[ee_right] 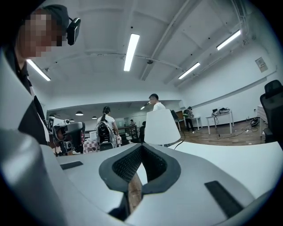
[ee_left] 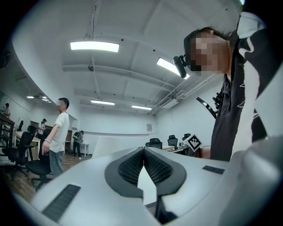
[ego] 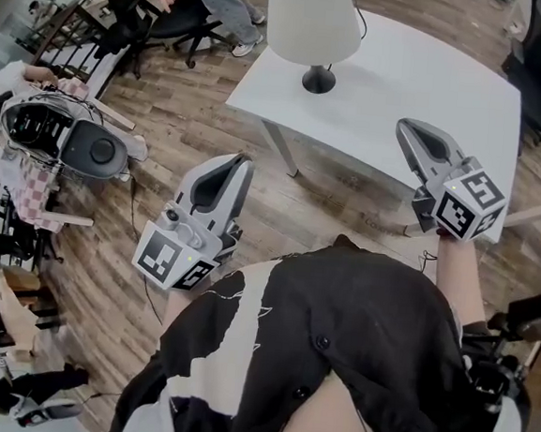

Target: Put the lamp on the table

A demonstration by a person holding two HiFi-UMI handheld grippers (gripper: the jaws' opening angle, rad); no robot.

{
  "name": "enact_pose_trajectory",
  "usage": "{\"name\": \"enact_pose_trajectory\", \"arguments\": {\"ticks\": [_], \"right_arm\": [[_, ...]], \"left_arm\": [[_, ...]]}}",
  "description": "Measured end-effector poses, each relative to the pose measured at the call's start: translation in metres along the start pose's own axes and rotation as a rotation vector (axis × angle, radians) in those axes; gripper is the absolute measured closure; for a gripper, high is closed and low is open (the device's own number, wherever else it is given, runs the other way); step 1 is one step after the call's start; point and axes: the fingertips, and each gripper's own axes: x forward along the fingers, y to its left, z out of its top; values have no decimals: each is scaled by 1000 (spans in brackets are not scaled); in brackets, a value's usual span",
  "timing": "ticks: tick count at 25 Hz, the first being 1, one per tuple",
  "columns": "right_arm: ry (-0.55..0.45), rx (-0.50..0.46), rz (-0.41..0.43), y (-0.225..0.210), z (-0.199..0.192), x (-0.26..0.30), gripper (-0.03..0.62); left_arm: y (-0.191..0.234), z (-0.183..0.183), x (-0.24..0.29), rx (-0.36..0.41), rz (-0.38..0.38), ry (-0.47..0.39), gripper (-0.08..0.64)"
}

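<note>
The white rectangular table (ego: 422, 92) carries the white-shaded lamp with a dark round base (ego: 313, 21), which stands upright near the table's left edge, its long axis vertical. The lamp lies ahead of both tools and between them. The right gripper (ego: 405, 128) hovers by the table's near edge and looks slightly nearer. The left gripper (ego: 240, 165) hangs over the wood floor. Both have their jaws pressed together on nothing, so the placing looks done.
</note>
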Motion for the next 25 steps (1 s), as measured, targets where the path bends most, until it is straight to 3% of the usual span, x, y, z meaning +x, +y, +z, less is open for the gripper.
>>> {"name": "enact_pose_trajectory", "arguments": {"ticks": [6,12,25], "right_arm": [[5,9,-53,26,-20,-12,577],[25,-14,-100,50,-21,-31,578],[26,-20,-126,69,-24,-49,578]], "left_arm": [[0,-20,-28,-37,-37,27,548],[-8,-16,-48,-54,-71,11,548],[-20,-14,-61,-57,-103,-1,548]]}}
